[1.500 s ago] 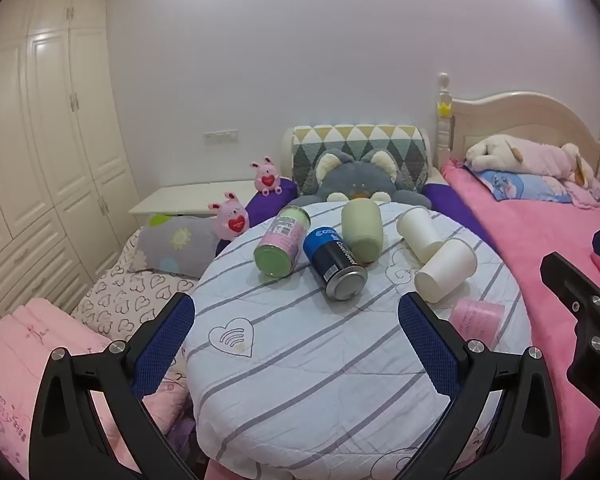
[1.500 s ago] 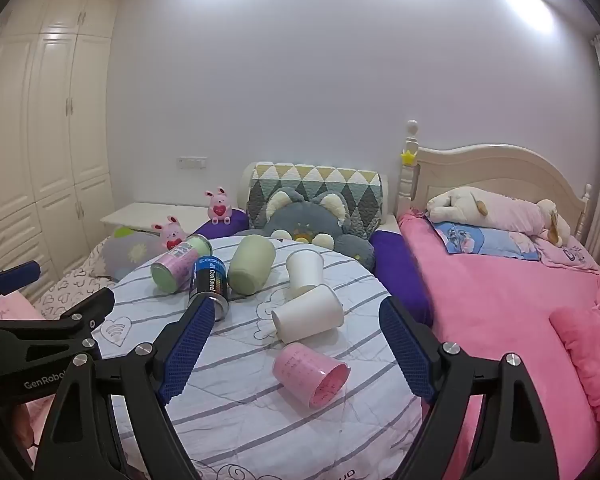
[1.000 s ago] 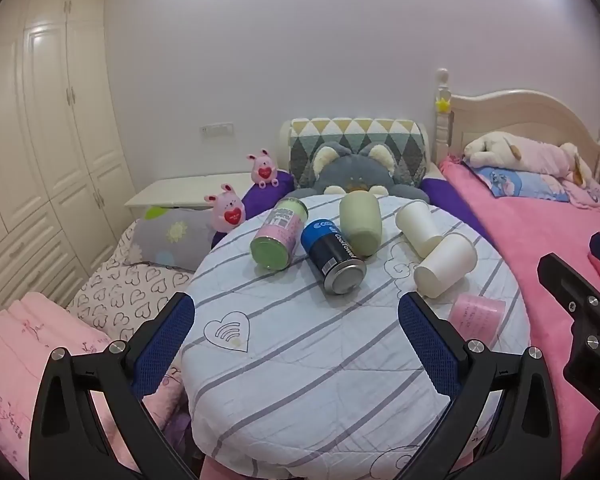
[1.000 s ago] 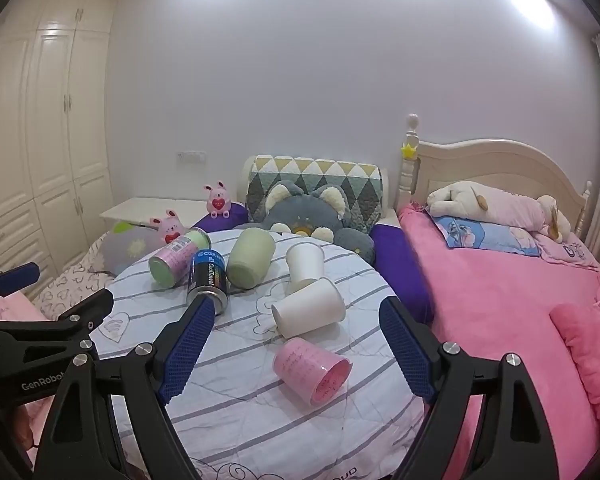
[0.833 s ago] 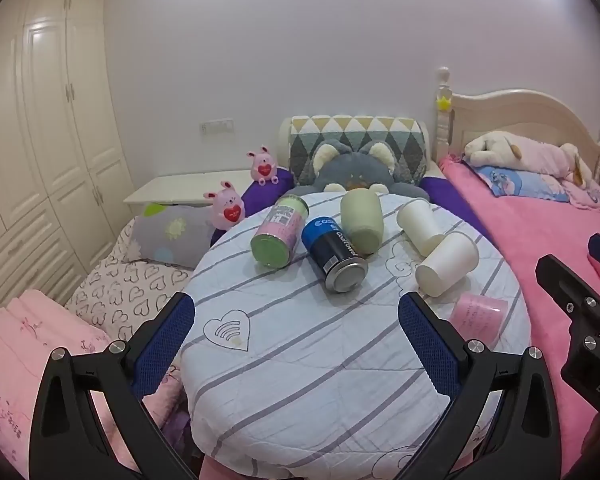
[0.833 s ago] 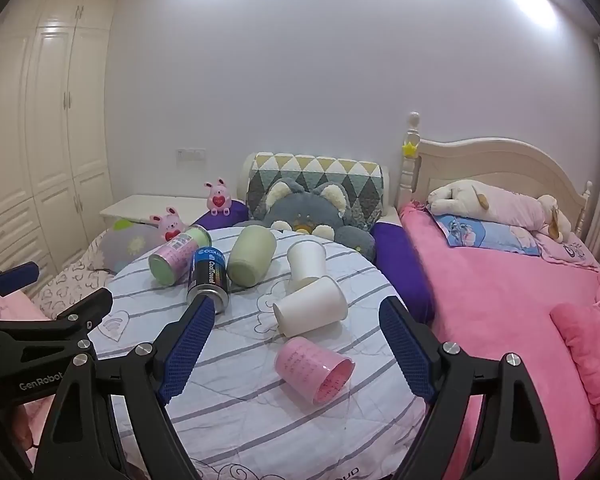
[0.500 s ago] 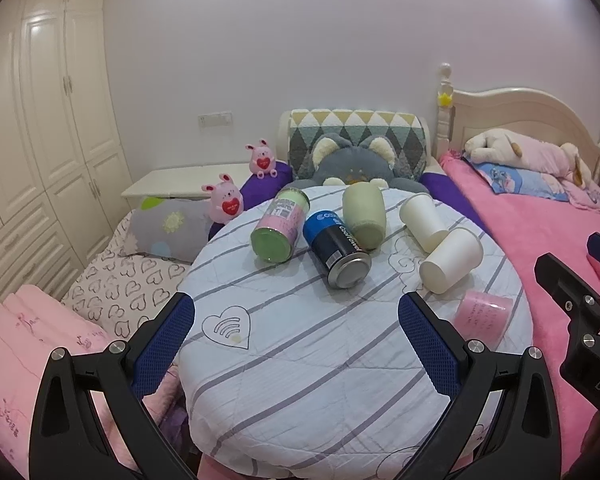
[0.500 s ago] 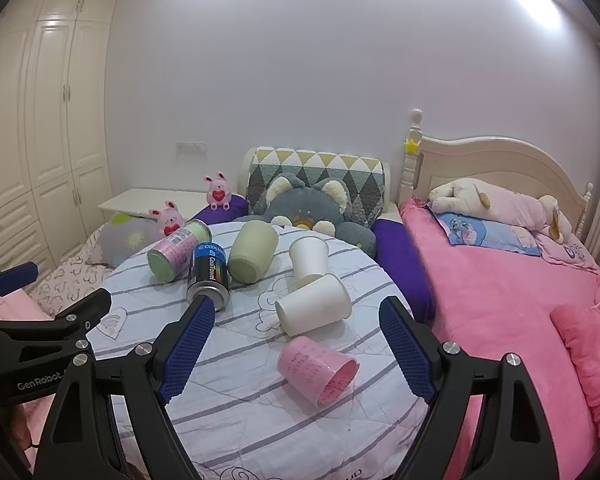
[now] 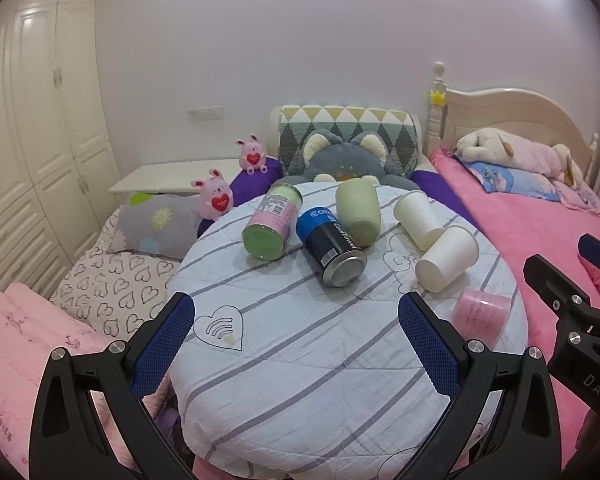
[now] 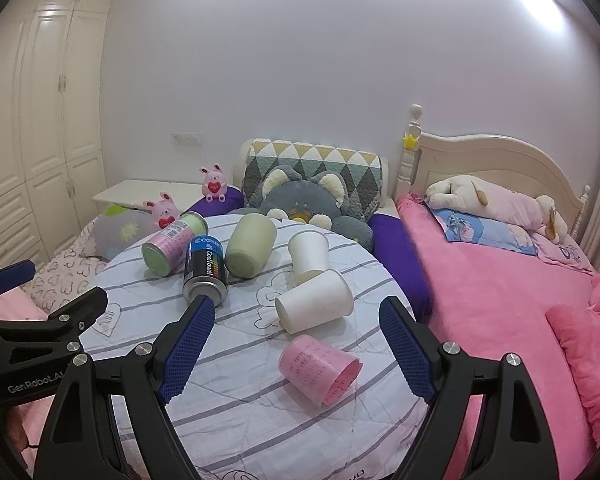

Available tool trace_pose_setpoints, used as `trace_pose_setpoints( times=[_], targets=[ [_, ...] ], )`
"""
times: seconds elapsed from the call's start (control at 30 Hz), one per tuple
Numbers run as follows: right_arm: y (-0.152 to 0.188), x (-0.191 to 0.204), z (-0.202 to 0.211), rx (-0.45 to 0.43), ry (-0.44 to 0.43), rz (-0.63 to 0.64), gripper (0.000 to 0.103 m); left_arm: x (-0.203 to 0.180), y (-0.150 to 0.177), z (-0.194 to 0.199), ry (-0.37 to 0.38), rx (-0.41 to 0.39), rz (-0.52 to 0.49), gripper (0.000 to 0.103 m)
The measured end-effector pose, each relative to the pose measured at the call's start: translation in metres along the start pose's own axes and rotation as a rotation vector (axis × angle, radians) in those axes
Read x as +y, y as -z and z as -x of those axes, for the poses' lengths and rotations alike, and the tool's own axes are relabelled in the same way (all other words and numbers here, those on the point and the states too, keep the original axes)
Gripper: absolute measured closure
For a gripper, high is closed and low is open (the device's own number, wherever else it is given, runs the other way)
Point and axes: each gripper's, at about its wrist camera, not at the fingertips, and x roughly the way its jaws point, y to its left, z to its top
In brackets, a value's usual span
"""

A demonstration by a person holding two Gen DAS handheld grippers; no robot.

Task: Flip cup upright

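Several cups and cans lie on their sides on a round table with a striped cloth (image 9: 300,360). A pink cup (image 10: 318,368) lies nearest, mouth to the right; it also shows in the left wrist view (image 9: 480,316). Behind it lie two white paper cups (image 10: 314,306) (image 10: 309,254), a pale green cup (image 10: 250,250), a dark blue can (image 10: 204,270) and a pink-and-green can (image 10: 172,246). My left gripper (image 9: 296,340) is open and empty above the table's near side. My right gripper (image 10: 296,344) is open and empty, just short of the pink cup.
A pink bed (image 10: 500,300) with plush toys runs along the right. Cushions and a grey cat plush (image 10: 304,200) sit behind the table. White wardrobes (image 9: 28,140) line the left wall. Pink bedding (image 9: 16,340) lies at the lower left.
Both grippers have drifted slightly nearer and lower toward the table; the cups sit a little larger in view. Nothing on the table has moved. Both stay open.
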Motion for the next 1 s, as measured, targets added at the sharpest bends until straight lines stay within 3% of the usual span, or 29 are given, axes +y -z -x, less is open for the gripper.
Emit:
trace_pose_setpoints(
  times=[0.5, 1.0],
  targets=[
    [-0.014, 0.017, -0.018, 0.042, 0.026, 0.026, 0.017, 0.014, -0.006, -0.017, 0.04, 0.017, 0.008, 0.0],
    [-0.04, 0.085, -0.086, 0.075, -0.107, -0.007, 0.017, 0.102, -0.011, -0.077, -0.074, 0.084, 0.076, 0.0]
  ],
)
